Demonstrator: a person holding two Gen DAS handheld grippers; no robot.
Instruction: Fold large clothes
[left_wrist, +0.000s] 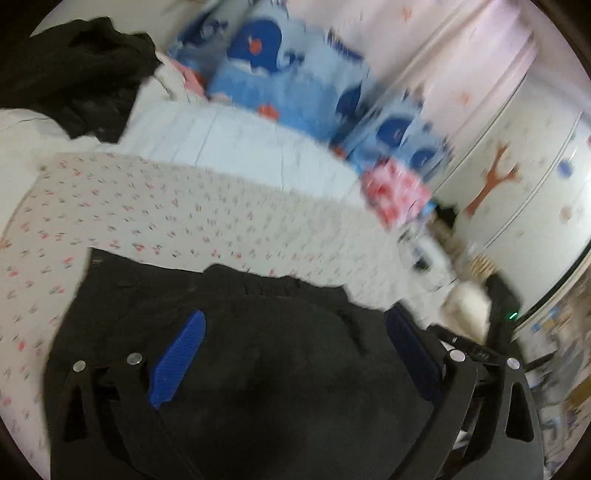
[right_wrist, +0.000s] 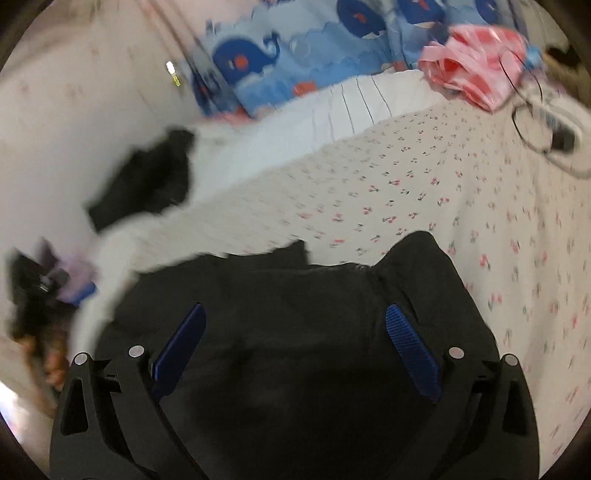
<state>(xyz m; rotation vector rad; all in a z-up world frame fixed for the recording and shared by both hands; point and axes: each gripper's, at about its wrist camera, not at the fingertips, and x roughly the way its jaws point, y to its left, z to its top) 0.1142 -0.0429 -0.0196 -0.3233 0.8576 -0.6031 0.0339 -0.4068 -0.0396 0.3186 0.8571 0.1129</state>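
Two grippers, left (left_wrist: 291, 354) and right (right_wrist: 295, 347), both spread wide and released, nothing between the pads. Black garment (right_wrist: 295, 332) lies part-folded at the near edge of the cherry-print bed (right_wrist: 424, 177). Step judged: fold just laid down. Next calls for regripping an edge. Second black garment (left_wrist: 81, 74) at the far corner; blur hides seams and garment type.

Left gripper (left_wrist: 295, 354) over a black garment (left_wrist: 280, 369) on a cherry-print bedspread (left_wrist: 155, 218)

Jaws stand wide, blue pads (left_wrist: 177, 360) apart, nothing pinched between them; the garment lies flat below. Second dark garment (left_wrist: 85, 74) bunched far left by a pale blue blanket (left_wrist: 236, 144). Whale-print bedding (left_wrist: 295, 81) and a pink cloth (left_wrist: 395, 194) behind. Frame blurred.
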